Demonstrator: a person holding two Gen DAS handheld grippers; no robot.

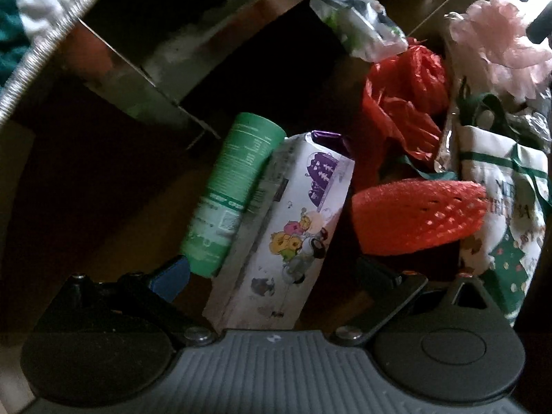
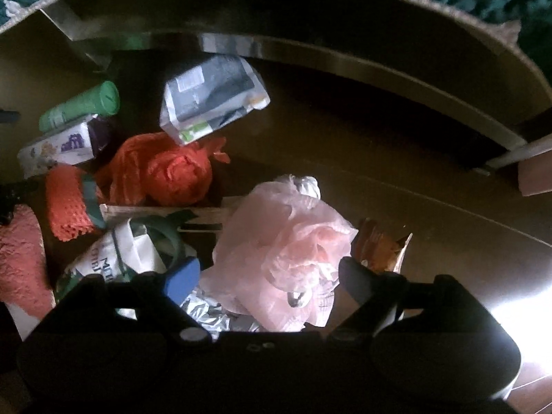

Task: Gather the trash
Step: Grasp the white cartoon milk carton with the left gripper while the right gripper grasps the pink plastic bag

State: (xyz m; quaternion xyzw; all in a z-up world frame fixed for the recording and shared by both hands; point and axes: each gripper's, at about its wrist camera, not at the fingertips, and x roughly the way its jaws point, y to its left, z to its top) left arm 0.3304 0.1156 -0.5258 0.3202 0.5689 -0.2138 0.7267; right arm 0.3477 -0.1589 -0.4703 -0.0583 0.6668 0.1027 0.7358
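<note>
Both grippers' jaws spread, left gripper [image 1: 276, 269] around white carton [image 1: 279, 241], right gripper [image 2: 269, 279] around pink bag [image 2: 289, 252]

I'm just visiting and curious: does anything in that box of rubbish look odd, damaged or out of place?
Nothing really stands out. It is a jumble of trash inside a cardboard box: a green tube leans on a white carton, beside crumpled red plastic and a pink bag. Nothing looks spilled.
</note>
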